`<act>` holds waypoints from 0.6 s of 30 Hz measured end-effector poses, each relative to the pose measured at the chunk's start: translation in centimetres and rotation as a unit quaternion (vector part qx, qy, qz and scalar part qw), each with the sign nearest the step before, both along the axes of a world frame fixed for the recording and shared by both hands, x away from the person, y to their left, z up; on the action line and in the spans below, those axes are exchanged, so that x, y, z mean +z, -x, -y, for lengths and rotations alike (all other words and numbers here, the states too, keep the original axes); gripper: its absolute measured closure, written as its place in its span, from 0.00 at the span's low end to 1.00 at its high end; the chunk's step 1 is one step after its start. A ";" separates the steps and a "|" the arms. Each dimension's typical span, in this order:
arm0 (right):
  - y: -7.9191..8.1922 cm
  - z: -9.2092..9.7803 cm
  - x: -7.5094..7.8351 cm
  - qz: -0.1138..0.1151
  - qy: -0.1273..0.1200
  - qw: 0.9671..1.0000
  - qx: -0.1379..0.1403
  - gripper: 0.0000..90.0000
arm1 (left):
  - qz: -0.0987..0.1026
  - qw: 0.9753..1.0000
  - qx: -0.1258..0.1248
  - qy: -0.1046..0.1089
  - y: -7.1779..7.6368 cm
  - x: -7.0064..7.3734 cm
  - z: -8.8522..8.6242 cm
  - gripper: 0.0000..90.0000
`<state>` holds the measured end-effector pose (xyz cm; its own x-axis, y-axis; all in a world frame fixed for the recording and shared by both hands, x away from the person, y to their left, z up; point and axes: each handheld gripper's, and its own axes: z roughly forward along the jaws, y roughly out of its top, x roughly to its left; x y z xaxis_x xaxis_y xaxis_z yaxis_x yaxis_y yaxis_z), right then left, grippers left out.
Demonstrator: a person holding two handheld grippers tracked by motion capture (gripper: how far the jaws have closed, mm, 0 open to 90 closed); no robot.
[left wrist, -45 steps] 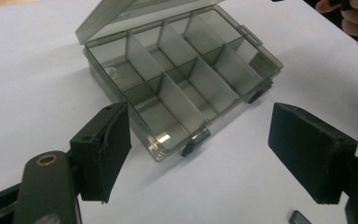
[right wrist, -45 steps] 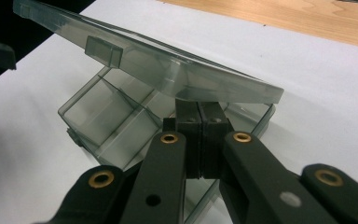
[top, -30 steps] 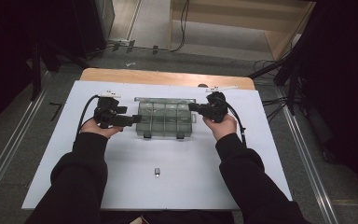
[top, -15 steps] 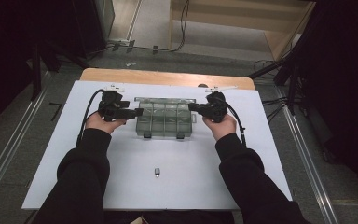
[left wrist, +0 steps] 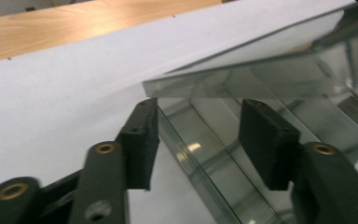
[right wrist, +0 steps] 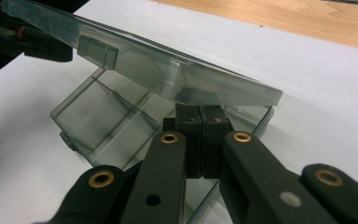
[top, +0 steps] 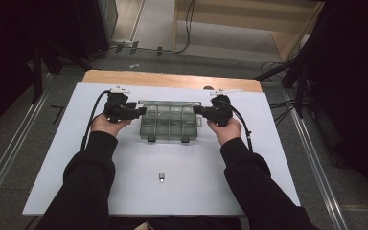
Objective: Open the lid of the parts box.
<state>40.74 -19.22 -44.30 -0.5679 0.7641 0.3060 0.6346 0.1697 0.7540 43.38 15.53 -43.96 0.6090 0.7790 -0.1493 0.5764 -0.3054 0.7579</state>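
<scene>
Table [top: 124, 79]: a wooden top, its far edge showing bare beyond the white board.
White board [top: 134, 182]: a big white sheet that covers nearly all of the table; everything in hand sits on it.
Person: 2 black sleeves come in from the near side, 1 hand on each gripper.
Clear compartment box [top: 168, 125]: a see-through plastic organiser with rows of small cells, lying on the far middle of the white board, between the 2 grippers. 2 dark latches sit on its near edge.
Lid [right wrist: 168, 74]: clear like the box and raised at a slant above the cells, as both gripper views show; the cells under it look bare.
Left gripper [top: 143, 112]: at the left end of the box, held by the left hand. In the left gripper view [left wrist: 196, 140] its 2 black jaws stand spread, with the box's end wall running up between them and neither pad clearly touching it.
Right gripper [top: 196, 110]: at the right end of the box, held by the right hand. In the right gripper view [right wrist: 199, 140] its 2 pads are pressed together just under the lid's edge; I cannot tell whether a thin wall is caught between them.
Small grey piece [top: 161, 177]: a little metal-looking thing lying alone on the near middle of the white board, well apart from the box.
</scene>
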 end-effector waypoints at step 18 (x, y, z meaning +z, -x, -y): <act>0.8 0.7 -0.3 0.001 0.000 1.000 -0.007 0.90 | 0.003 1.000 0.005 0.016 -0.4 0.2 0.3 0.79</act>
<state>39.95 -19.95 -44.59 -0.5586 0.7717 0.3040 0.6350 0.1621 0.7553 43.77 15.25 -43.75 0.6027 0.7796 -0.1703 0.5751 -0.2763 0.7700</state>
